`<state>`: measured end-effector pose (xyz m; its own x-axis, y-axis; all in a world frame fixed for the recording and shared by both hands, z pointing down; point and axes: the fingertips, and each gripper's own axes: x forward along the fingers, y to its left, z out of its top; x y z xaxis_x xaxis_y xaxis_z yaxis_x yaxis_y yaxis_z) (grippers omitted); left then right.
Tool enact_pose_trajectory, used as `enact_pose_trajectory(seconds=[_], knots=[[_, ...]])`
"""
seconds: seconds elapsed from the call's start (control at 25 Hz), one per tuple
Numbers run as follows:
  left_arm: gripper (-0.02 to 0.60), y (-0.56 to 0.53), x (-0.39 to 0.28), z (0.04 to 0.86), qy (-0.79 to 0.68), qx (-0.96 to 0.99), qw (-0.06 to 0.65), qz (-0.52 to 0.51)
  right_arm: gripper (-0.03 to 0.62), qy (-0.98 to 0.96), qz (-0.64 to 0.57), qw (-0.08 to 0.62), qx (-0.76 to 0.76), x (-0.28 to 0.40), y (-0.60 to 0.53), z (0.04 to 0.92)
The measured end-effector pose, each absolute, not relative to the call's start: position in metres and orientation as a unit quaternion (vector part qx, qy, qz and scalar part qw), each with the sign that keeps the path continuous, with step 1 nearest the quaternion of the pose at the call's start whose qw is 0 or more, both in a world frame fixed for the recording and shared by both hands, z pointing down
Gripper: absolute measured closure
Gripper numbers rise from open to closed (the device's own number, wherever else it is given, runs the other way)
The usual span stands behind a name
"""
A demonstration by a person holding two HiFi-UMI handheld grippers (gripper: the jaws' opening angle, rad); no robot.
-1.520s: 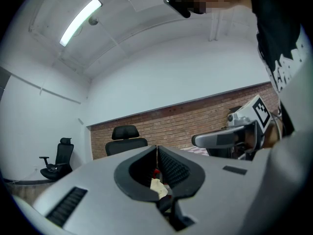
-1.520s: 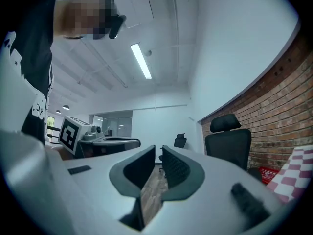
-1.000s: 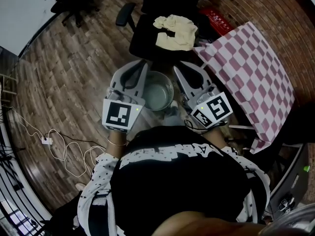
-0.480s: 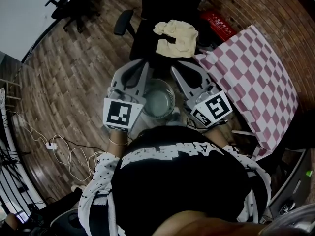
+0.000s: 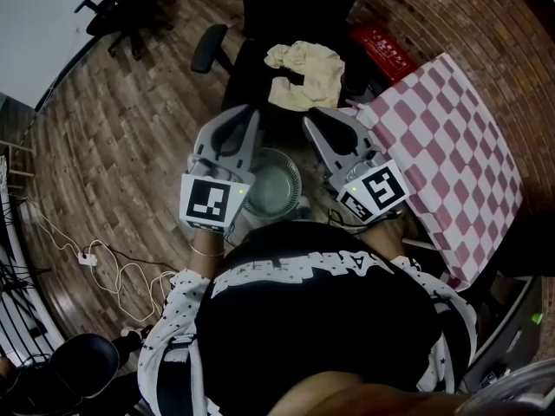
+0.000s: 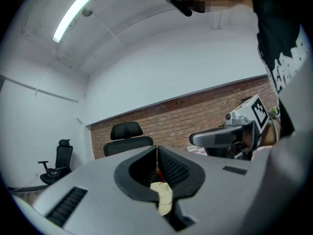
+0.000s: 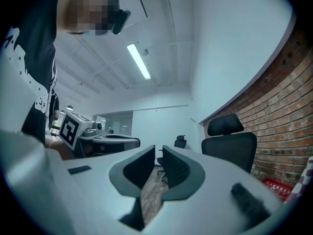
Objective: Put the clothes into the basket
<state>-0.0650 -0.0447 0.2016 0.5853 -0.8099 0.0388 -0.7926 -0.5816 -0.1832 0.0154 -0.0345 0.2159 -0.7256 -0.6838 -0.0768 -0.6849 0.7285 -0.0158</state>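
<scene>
Left gripper (image 6: 156, 153): jaws are pressed together with nothing between them; the cream garment (image 5: 303, 72) is only glimpsed beyond the tips. Right gripper (image 7: 159, 154): jaws are likewise closed and empty. The basket (image 5: 297, 170) is flanked by both. Both have been carried forward, so the garment, left on the black chair (image 5: 254, 78), is now found nearer the tips. An approach is judged; nothing is picked yet, and the jaws must be opened first.
</scene>
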Motion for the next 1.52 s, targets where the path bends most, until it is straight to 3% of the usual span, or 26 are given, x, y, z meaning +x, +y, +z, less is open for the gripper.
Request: enact_pose_trajectory(seconds=[0.76,1.04,1.52], knots=[[0.566,-0.103,-0.020,0.222,0.461,-0.881,0.057,-0.084,0.559,0.931,-0.006,0.036,-0.362,0.063,-0.100,0.234],[0.566,-0.139,0.030,0.233,0.466,-0.877,0.060,-0.099,0.559,0.934,-0.016,0.044,-0.355,0.110,-0.136,0.248],[0.566,-0.144,0.032,0.229,0.466,-0.875,0.071,-0.112,0.530,0.937,-0.024,0.042,-0.347,0.110,-0.139,0.252]])
